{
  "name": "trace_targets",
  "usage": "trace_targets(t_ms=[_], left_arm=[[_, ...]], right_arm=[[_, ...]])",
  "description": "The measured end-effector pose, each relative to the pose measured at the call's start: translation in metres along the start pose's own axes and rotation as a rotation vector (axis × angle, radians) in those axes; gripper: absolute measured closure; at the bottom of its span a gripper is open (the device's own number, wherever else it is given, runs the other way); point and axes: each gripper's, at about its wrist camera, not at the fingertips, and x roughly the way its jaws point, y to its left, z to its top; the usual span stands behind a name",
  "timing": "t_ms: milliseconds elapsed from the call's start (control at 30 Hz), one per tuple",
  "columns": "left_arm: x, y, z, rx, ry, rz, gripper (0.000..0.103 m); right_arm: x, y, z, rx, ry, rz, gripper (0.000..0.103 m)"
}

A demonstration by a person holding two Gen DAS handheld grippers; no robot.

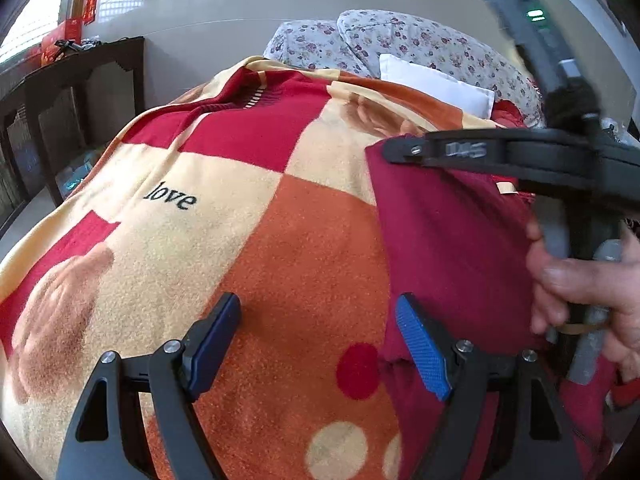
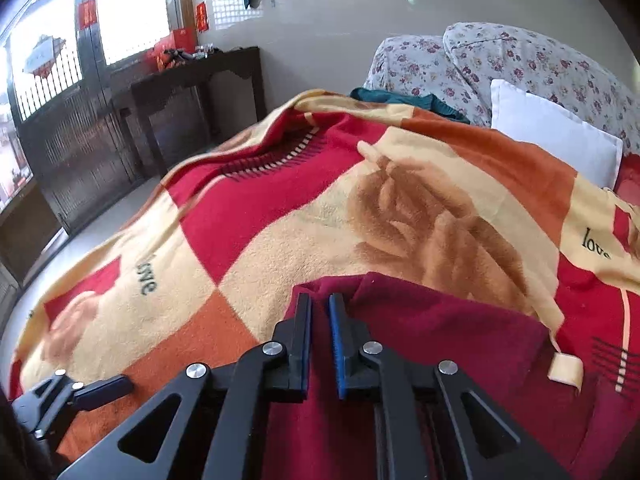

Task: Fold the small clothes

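Note:
A dark red garment [image 1: 448,236] lies on the patterned blanket [image 1: 224,240] of the bed. In the left wrist view my left gripper [image 1: 318,340] is open, its blue pads wide apart, over the garment's left edge and empty. My right gripper [image 1: 390,150] reaches in from the right over the garment's far corner. In the right wrist view the right gripper [image 2: 320,308] stands nearly closed, with a fold of the dark red garment [image 2: 440,340] bunched between its pads. The garment's cream tag [image 2: 566,368] shows at the right. My left gripper [image 2: 100,390] sits at the lower left.
A white pillow [image 2: 552,140] and floral bedding [image 2: 520,64] lie at the head of the bed. A teal cloth [image 2: 404,102] lies near them. A dark wooden table [image 2: 192,92] stands by the window beyond the bed's left edge.

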Motion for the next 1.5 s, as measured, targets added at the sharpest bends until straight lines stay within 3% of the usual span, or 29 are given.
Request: trace_targets(t_ms=[100, 233, 300, 533, 667, 767, 933, 1067, 1267, 1367, 1500], left_arm=[[-0.002, -0.003, -0.001, 0.015, -0.011, 0.008, 0.024], [0.001, -0.004, -0.001, 0.021, 0.0, 0.021, 0.024], [0.003, -0.003, -0.001, 0.016, 0.002, 0.024, 0.024], [0.009, -0.005, -0.001, 0.024, 0.017, 0.041, 0.024], [0.01, -0.005, -0.002, 0.024, 0.019, 0.042, 0.023], [0.008, -0.007, -0.002, 0.034, 0.013, 0.055, 0.023], [-0.01, -0.029, 0.002, 0.112, -0.026, 0.084, 0.023], [-0.021, -0.053, 0.008, 0.16, -0.008, 0.019, 0.02], [-0.011, -0.081, 0.019, 0.085, 0.055, -0.104, 0.015], [0.006, -0.098, 0.02, 0.068, 0.077, -0.111, 0.015], [0.022, -0.116, 0.014, 0.094, 0.114, -0.089, 0.015]], right_arm=[[-0.034, -0.004, -0.008, 0.015, 0.003, -0.001, 0.085], [-0.078, -0.01, -0.034, 0.038, 0.003, -0.02, 0.059], [-0.091, -0.014, -0.055, 0.058, 0.03, -0.04, 0.055], [-0.076, -0.05, -0.115, 0.248, 0.171, -0.128, 0.055], [-0.1, -0.05, -0.128, 0.257, 0.156, -0.125, 0.052], [-0.125, -0.056, -0.138, 0.26, 0.14, -0.178, 0.041], [-0.169, -0.09, -0.161, 0.389, 0.073, -0.228, 0.038], [-0.195, -0.126, -0.175, 0.519, 0.005, -0.261, 0.038], [-0.215, -0.173, -0.192, 0.622, -0.045, -0.343, 0.038], [-0.215, -0.192, -0.2, 0.651, -0.053, -0.309, 0.039], [-0.221, -0.185, -0.194, 0.639, -0.05, -0.315, 0.038]])
